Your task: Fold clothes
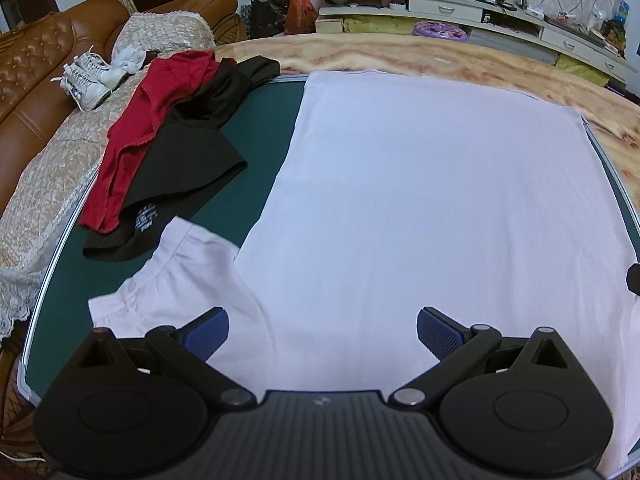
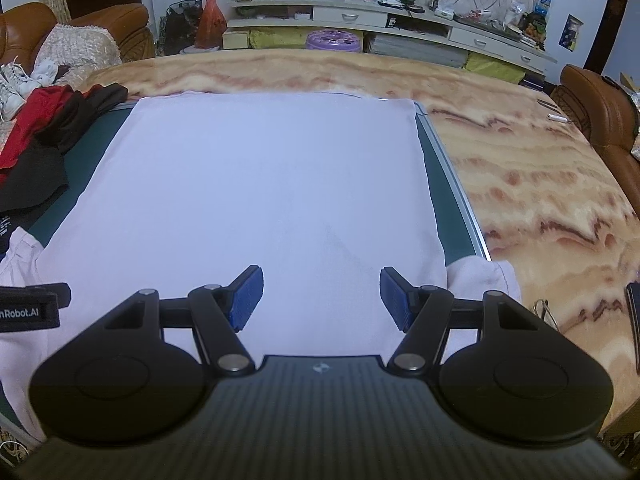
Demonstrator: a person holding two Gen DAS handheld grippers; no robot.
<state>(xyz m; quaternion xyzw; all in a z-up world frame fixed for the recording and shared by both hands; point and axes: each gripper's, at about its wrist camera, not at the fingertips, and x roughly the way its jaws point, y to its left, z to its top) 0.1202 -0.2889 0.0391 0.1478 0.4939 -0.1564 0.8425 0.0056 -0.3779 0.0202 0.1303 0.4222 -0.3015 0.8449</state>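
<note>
The work surface is a large table [image 2: 520, 152] with a marbled orange-and-cream top, on which lies a dark green mat [image 1: 256, 128] edged by a silver frame. Behind the table, a long white wall unit [image 2: 400, 16] with drawers carries bottles, jars and assorted small items, and a purple round container [image 2: 334, 38] stands below it. A brown leather sofa [image 1: 32, 68] with a cream lace cover occupies the left side, and a second brown leather seat [image 2: 596, 104] stands at the right. A pale lilac T-shirt [image 1: 420, 200] lies spread flat on the mat, covering most of it; its far edge reaches the table top beyond the frame, one sleeve [image 1: 180, 276] extends to the left and the other sleeve [image 2: 484, 276] overlaps the frame on the right. A black garment [image 1: 188, 152] and a red garment [image 1: 136, 128] lie heaped on the left part of the mat, just beside the T-shirt. A pair of white shoes [image 1: 88, 76] rests on the sofa cover. The left gripper [image 1: 322, 336] hovers over the near part of the T-shirt with its blue-padded jaws spread wide and nothing between them. The right gripper [image 2: 322, 298] is likewise spread wide over the same garment, gripping nothing. In the right wrist view, the left gripper's body bears partial white lettering reading "nRobot.AI". White printed text inside the black garment is too small to read.
</note>
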